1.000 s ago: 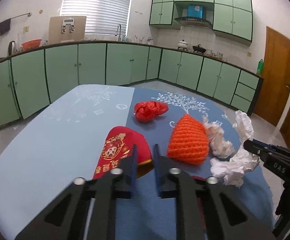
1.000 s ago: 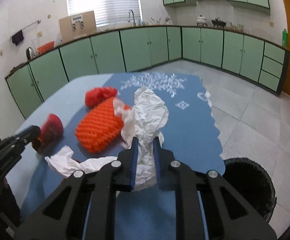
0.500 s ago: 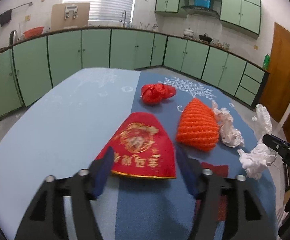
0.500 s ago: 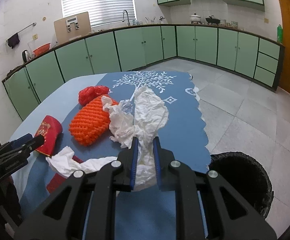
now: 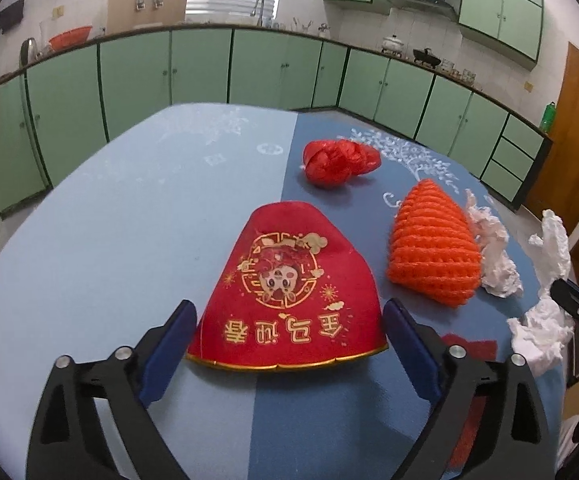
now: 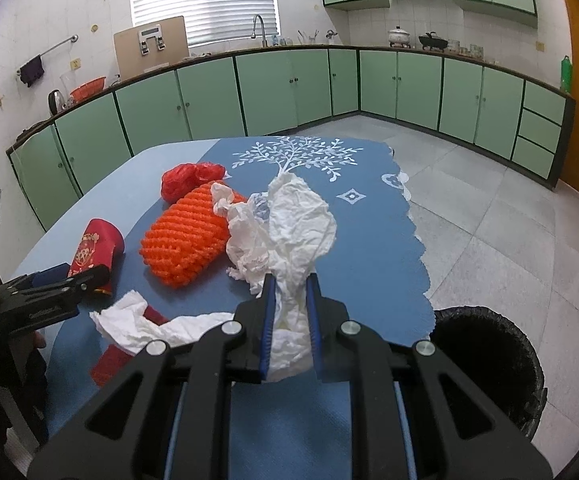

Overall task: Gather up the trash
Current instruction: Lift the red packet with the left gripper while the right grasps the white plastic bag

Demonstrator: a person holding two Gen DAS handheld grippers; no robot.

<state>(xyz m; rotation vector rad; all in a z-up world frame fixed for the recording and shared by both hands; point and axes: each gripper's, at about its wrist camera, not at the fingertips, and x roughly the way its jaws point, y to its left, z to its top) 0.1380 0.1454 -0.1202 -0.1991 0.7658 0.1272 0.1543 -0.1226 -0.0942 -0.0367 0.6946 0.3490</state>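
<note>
Beside the bench's right edge, on the tiled floor: one round black bin lined with a black bag (image 6: 489, 364), its inside too dark to tell any contents.

On the blue-clothed bench (image 5: 129, 240), trash counted as follows. One flat red paper packet with gold print (image 5: 289, 292), lying between the spread fingers of the left gripper (image 5: 289, 344); jaws opening wide, pads apart from the packet's edges, nothing gripped. One crumpled red plastic bag (image 5: 339, 162) farther back. One orange foam fruit net (image 5: 433, 252), just right of the packet. One small flat red scrap (image 6: 113, 360) near the front edge, partly under tissue.

White tissue: three wads seen. One crumpled white tissue wad (image 6: 245, 236) resting against the orange net. One large white tissue sheet (image 6: 297, 232) pinched at its lower end by the right gripper (image 6: 289, 320), jaws nearly closed on it, the rest billowing up above the fingers. One long white tissue strip (image 6: 137, 324) lying across the front of the bench, beside the right gripper and over the red scrap.
</note>
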